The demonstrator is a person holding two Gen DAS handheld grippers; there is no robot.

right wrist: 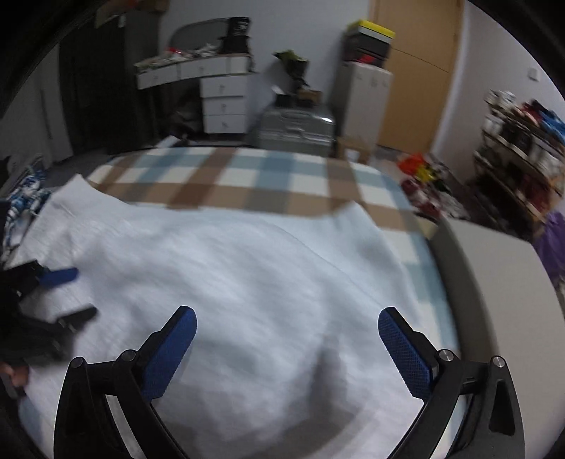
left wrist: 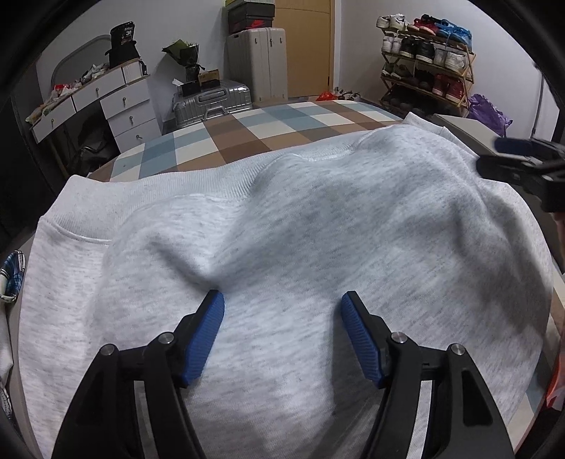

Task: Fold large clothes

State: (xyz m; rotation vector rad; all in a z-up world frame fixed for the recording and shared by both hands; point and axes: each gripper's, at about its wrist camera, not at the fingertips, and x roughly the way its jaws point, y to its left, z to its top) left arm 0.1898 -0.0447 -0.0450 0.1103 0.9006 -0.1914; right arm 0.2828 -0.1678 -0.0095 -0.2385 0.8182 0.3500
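Checked bedspread [left wrist: 226, 137], white drawers [left wrist: 130, 113], silver suitcase [left wrist: 212, 102], shoe rack [left wrist: 427, 67]

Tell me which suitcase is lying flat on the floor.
The silver suitcase lies flat beside the white drawers. The cream suitcase behind it stands upright, with shoeboxes stacked on top.

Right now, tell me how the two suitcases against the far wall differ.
The cream suitcase stands upright; the silver suitcase lies flat on the floor beside it. The cream one carries stacked shoe boxes on top; the silver one holds smaller dark boxes and a wrapped plant. The cream one reaches well higher up the wall. Both are hard-shelled with ribbed sides, and both sit beyond the checked blanket.
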